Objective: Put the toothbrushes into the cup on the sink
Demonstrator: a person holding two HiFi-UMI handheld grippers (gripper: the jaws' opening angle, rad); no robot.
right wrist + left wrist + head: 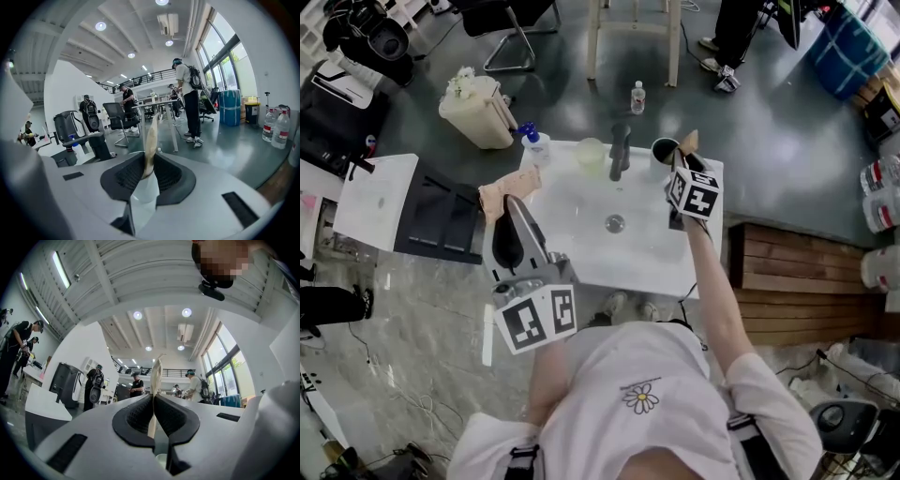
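The left gripper (510, 201) sits over the left edge of the white rectangular ceramic sink (572, 246); in the left gripper view its black ribbed pads (138, 416) are pressed together on a thin, flat tan toothbrush (156, 376), which stands upright out of the closed jaws; in the head view that toothbrush (497, 195) shows as a tan flap at the gripper's tip, above the sink's left rim. The right gripper (682, 161) reaches to the sink's back right corner; its jaws are clamped, slightly apart, on a second tan toothbrush (151, 136), whose white lower part runs down between the pads. In the head view this toothbrush (688, 142) rises just beside the round dark cup (662, 150); whether it touches the rim I cannot tell. A pale green translucent cup (590, 154) stands left of the dark grey metal faucet (621, 152); a blue-topped white pump bottle (534, 143) stands at the back left corner.
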